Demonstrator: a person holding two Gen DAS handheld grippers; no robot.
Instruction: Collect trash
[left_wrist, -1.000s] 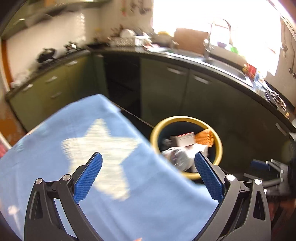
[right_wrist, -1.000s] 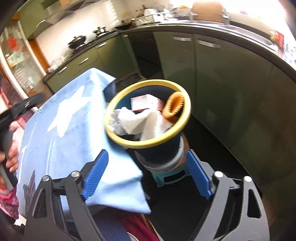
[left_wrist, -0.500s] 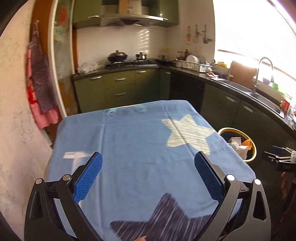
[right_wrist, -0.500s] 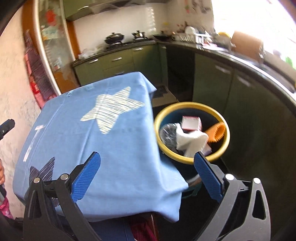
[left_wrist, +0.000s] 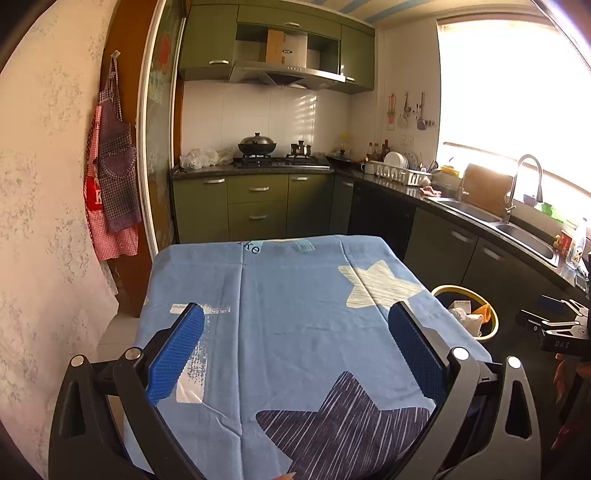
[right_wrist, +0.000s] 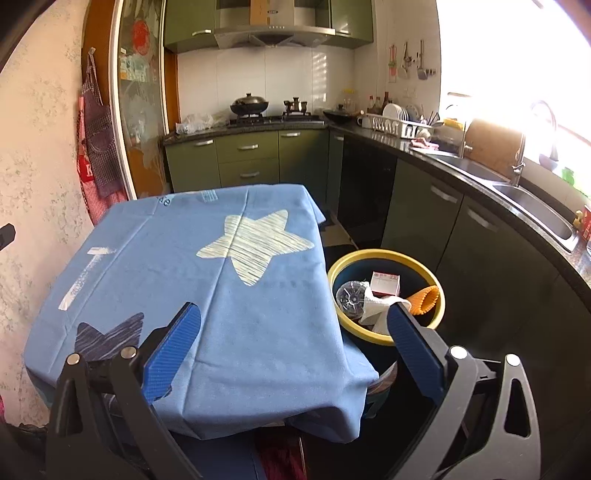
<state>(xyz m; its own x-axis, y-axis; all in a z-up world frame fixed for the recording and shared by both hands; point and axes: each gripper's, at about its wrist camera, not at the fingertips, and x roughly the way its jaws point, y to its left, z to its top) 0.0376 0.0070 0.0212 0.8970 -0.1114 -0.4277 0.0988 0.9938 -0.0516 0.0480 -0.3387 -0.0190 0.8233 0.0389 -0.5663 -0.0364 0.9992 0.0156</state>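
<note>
Now both views pulled back, left hand-held gripper (left_wrist: 295, 354) and right hand-held gripper (right_wrist: 293, 343) spread, empty, bin (right_wrist: 386, 295) farther.

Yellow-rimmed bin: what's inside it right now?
In the bin: a small white-and-red box, crumpled white paper, a clear plastic piece, something orange and ribbed. Anything beneath is hidden.

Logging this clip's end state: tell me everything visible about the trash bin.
The bin is round, dark blue with a yellow rim, plastic-looking, upright on the floor beside the blue-clothed table. No lid. Inside: a crumpled white tissue, a small pink-and-white box, a clear plastic piece, an orange ridged item.
</note>
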